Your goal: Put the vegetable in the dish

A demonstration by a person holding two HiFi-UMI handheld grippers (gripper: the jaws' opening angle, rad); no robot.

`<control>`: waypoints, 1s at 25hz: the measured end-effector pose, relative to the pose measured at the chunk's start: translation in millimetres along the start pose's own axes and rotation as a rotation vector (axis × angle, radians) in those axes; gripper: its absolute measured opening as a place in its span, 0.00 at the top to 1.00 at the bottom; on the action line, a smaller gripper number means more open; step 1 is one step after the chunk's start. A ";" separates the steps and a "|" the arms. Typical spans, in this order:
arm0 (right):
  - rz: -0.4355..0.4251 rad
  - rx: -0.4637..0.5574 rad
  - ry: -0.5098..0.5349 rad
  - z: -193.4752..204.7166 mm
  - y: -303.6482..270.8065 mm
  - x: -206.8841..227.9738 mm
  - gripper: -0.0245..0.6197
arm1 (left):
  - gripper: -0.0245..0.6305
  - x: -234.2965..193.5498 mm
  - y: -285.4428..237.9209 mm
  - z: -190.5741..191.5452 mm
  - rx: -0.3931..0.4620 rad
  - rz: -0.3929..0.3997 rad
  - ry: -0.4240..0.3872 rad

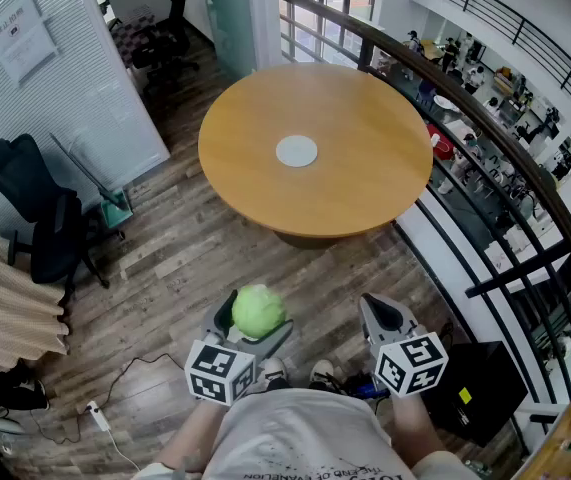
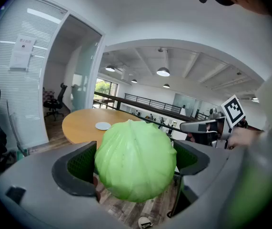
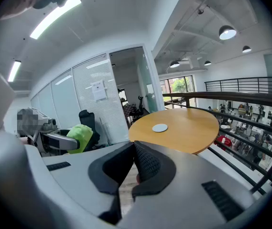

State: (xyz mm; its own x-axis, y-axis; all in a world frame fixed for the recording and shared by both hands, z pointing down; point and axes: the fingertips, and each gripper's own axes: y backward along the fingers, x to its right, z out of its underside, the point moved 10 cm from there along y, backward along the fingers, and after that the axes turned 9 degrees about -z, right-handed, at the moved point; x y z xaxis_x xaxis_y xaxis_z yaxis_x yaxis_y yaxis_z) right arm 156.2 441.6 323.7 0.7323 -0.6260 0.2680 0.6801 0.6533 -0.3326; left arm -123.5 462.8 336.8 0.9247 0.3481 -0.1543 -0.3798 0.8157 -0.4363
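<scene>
Cabbage (image 1: 258,311), round and pale green, sits pinched between the wide-set jaws of the left hand-held gripper (image 2: 135,162), held up over the wooden floor (image 1: 185,258). The right hand-held gripper (image 3: 134,157) has its jaws pressed together on nothing. Well apart from both, a small white dish (image 1: 296,151) lies mid-way on the round table (image 1: 365,178).
</scene>
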 end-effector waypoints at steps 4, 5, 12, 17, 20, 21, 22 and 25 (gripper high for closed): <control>0.003 -0.003 0.007 -0.5 0.1 -3.3 0.92 | 0.21 -1.0 2.9 -2.2 0.007 0.004 -0.007; 0.005 -0.004 0.007 0.0 0.4 -4.0 0.92 | 0.21 -1.0 3.5 -2.4 0.009 0.005 -0.007; 0.031 0.007 0.009 1.2 -1.6 -11.6 0.92 | 0.21 -10.2 10.1 -0.9 0.016 0.014 -0.005; 0.068 0.019 0.005 0.3 -7.6 -20.3 0.92 | 0.21 -24.8 15.8 0.4 0.016 0.024 -0.030; 0.091 0.026 0.002 0.8 -12.2 -27.4 0.92 | 0.21 -36.8 21.1 3.4 0.017 0.039 -0.029; 0.097 0.028 0.004 1.1 -13.3 -29.9 0.92 | 0.21 -40.5 23.2 4.3 0.018 0.044 -0.033; 0.103 0.030 0.007 1.4 -14.8 -32.0 0.92 | 0.21 -44.3 24.7 5.1 0.019 0.048 -0.037; 0.120 0.030 0.005 2.7 -22.5 -37.2 0.92 | 0.21 -57.9 25.0 6.1 0.016 0.059 -0.040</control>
State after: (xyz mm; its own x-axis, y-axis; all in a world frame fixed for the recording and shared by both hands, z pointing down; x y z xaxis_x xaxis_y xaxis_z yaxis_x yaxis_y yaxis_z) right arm 113.8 451.3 323.6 0.8082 -0.5447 0.2238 0.5886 0.7358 -0.3350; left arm -186.6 465.8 340.2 0.8990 0.4137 -0.1439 -0.4345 0.8005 -0.4128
